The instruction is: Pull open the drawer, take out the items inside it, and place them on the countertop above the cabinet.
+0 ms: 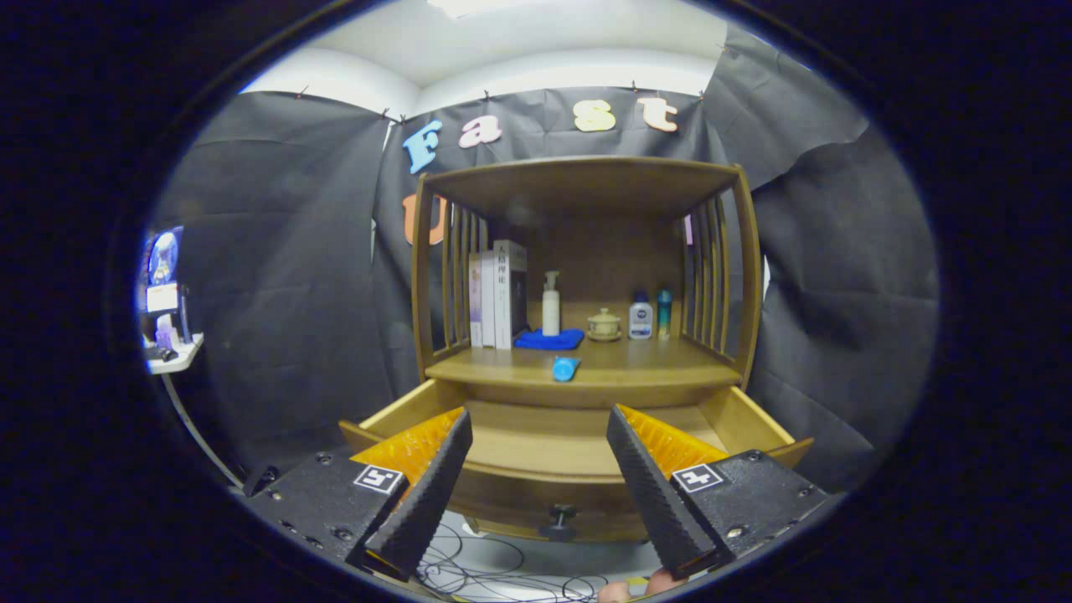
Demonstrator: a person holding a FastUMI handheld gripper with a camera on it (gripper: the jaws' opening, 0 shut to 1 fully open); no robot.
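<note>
The wooden cabinet's drawer [745, 419] stands pulled out toward me, its dark knob [559, 519] at the front, low between my fingers. The drawer's visible floor is bare wood. A small blue object [566, 368] lies on its side near the front edge of the countertop [653, 362] above the drawer. My gripper [540, 427] hovers in front of and above the drawer, open wide, with nothing between its fingers.
At the back of the countertop stand several books [497, 295], a white pump bottle [550, 304], a blue cloth [548, 339], a small lidded jar [604, 324], a white bottle [641, 318] and a teal bottle [664, 313]. Cables [494, 569] lie on the floor below. A side shelf [172, 352] sticks out at left.
</note>
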